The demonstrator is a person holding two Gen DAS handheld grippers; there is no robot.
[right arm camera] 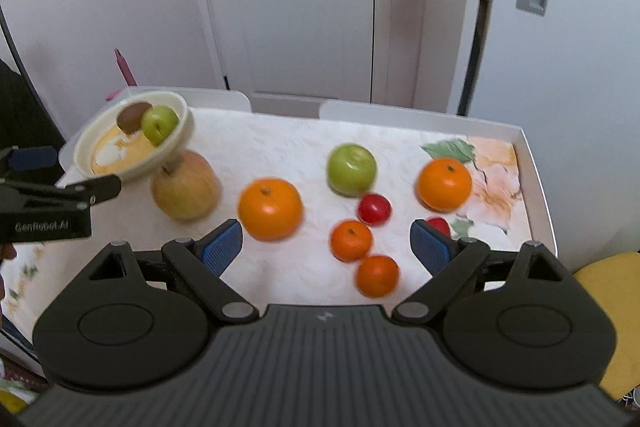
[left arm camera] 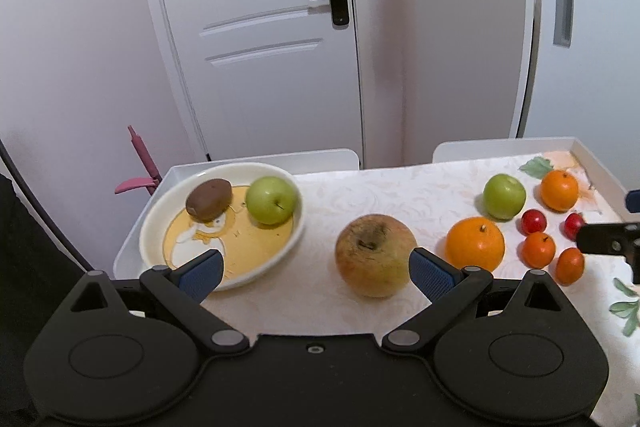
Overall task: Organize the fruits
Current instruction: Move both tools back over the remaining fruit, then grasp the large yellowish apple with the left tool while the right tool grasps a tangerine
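Both the left gripper [left arm camera: 314, 269] and right gripper [right arm camera: 326, 247] are spread wide above the table, the left one beside the big yellowish round pear [left arm camera: 374, 255], holding nothing

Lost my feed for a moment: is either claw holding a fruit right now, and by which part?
Nothing is held. The left claw is open, its right pad beside the large yellowish apple. The right claw is open above the small oranges.

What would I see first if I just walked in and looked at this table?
Probably the big yellowish apple in the middle of the table, right between the open left gripper's blue fingers. Next, the bright cluster to its right: oranges such as the big orange, a green apple and small red fruits. On the left, a white bowl holds a kiwi and another green apple.
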